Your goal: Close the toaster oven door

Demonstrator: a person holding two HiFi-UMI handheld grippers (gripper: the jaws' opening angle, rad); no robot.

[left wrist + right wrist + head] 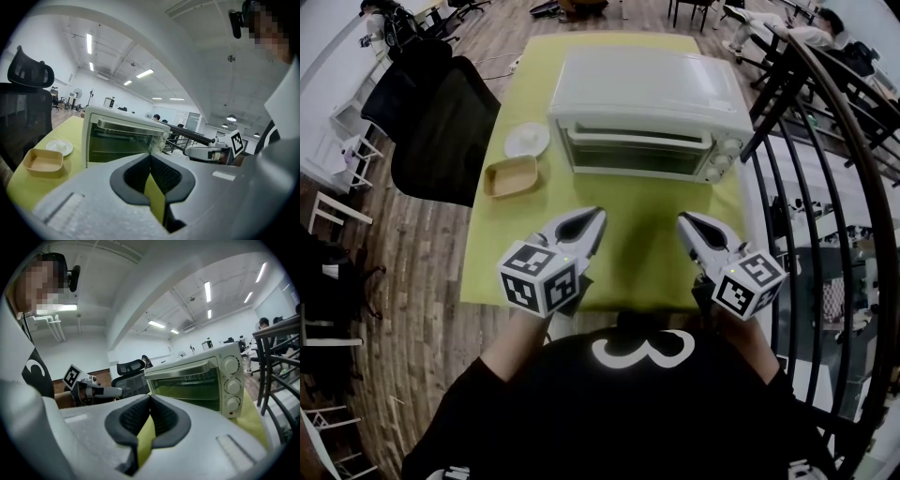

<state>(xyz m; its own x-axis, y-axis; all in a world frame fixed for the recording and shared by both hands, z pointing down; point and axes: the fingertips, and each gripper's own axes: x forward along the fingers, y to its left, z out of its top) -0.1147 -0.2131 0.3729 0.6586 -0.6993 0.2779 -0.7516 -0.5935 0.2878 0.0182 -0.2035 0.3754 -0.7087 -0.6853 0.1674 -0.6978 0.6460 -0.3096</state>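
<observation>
— Wooden flooring ran round a counter (pixel 609 248) under a yellow-green cloth in the head view. What stood on it?
— A white toaster oven (pixel 649 94) at the far end. Its glass door (pixel 633 155) stood upright against the front, handle along the top, knobs (pixel 727 159) at the right. To its left lay a small white plate (pixel 527 140), and just nearer a tan rectangular dish (pixel 512 176). A black office chair (pixel 441 122) stood by the left edge, a dark railing (pixel 778 103) on the right.
— And the grippers?
— Both hung over the near part of the counter, well short of the oven: the left gripper (pixel 598 217) and the right gripper (pixel 682 220), each pointing toward it, touching nothing.
— What did the left gripper view give?
— Its fingers (pixel 133 176) were together at the tips, with nothing between them. Beyond them stood the oven, door flat to its face, plate and dish off to the left, the right gripper out at the right.
— The right gripper view?
— Those fingers (pixel 133 420) met too, empty. The oven sat ahead and to the right, knobs facing the camera, door closed. The left gripper showed at the left, in front of the chair.
</observation>
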